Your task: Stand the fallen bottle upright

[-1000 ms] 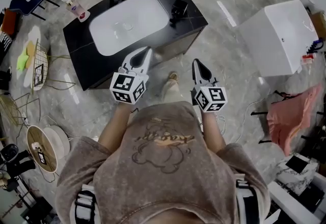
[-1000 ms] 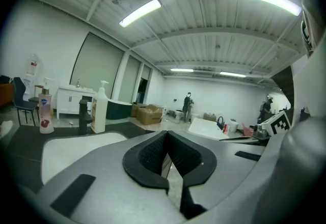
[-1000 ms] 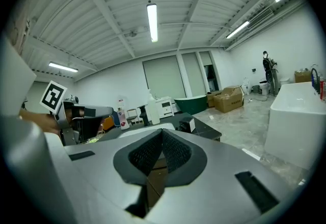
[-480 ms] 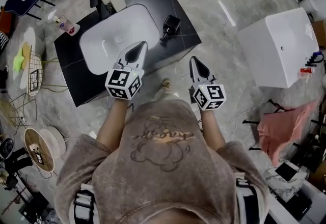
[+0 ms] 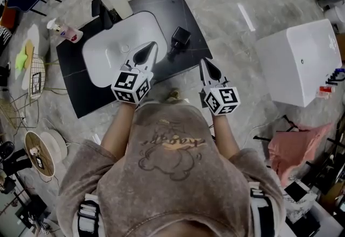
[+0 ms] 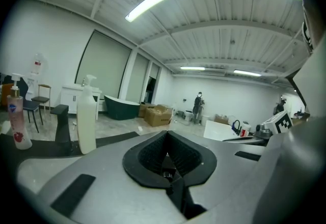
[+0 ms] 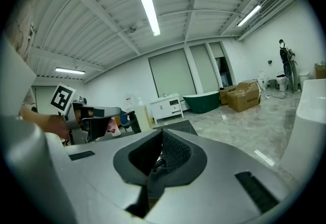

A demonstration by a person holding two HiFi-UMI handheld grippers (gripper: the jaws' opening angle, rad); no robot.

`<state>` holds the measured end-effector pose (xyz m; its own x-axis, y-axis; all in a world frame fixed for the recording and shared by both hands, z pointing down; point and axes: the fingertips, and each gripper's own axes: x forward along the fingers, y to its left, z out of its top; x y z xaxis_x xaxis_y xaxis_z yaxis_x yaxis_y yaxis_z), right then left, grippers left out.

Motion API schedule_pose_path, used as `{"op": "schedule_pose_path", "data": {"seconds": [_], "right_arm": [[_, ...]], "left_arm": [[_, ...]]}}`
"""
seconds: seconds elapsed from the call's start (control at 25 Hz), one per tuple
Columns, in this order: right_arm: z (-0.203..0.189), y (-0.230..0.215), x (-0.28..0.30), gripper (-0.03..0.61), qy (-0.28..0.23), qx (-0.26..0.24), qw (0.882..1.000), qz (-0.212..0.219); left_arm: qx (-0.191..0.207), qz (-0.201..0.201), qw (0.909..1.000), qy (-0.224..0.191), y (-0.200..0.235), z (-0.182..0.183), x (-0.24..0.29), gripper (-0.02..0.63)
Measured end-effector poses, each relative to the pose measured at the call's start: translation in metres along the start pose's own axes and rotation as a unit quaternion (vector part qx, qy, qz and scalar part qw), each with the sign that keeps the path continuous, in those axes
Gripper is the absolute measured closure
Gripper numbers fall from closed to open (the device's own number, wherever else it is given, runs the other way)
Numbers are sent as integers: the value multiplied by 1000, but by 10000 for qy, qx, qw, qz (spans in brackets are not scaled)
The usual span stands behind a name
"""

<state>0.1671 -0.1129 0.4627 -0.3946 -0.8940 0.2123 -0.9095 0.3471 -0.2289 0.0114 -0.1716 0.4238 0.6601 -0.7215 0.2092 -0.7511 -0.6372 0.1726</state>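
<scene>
Evidently nothing's righted yet: your left gripper (image 5: pixel 153 46) and right gripper (image 5: pixel 204 62) are closed, empty, short of the toppled black bottle (image 5: pixel 179 36).

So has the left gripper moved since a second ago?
Yes. The left gripper has come forward: its tips now overlap the white basin's near rim; before they stopped short of it.

Two grippers held out, both closed.
The left gripper (image 5: pixel 152 46) and the right gripper (image 5: pixel 204 61) were side by side on straight arms, pointing forward and a little down. Their jaws were pressed together with nothing in them.
</scene>
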Motion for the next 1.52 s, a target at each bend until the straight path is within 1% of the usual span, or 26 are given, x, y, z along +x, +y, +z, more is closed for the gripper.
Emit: {"op": "schedule_pose_path", "data": {"seconds": [0.24,0.44,0.64,0.96,1.0,1.08,1.2,1.32,1.52], "right_arm": [[6,-4,16,583,-32,14,10000,-48],[14,-3,23,583,-80,40,9997,-227],[22,3,30,583,-187,38,9994,-306],[19,13,35,583,-208,18,9993,-322],[18,14,35,576,-203,27,9993,-312],[16,16,38,538,-175,52,9995,-273],[12,22,41,521,-98,63,9997,-199],[5,27,46,484,20,68,9999,-104],[-11,32,55,415,237,242,9994,44]], "left_arm": [[22,-58,10000,67,13,3,11,595],[45,-300,9995,121,17,11,19,595],[84,-471,9987,153,23,14,20,595],[69,-623,9979,145,24,12,17,595],[80,-645,9978,141,23,12,16,595],[88,-674,9976,133,23,12,15,595],[97,-697,9974,126,22,12,11,595],[105,-695,9975,111,24,13,9,595],[110,-654,9977,131,30,12,6,595]]}}
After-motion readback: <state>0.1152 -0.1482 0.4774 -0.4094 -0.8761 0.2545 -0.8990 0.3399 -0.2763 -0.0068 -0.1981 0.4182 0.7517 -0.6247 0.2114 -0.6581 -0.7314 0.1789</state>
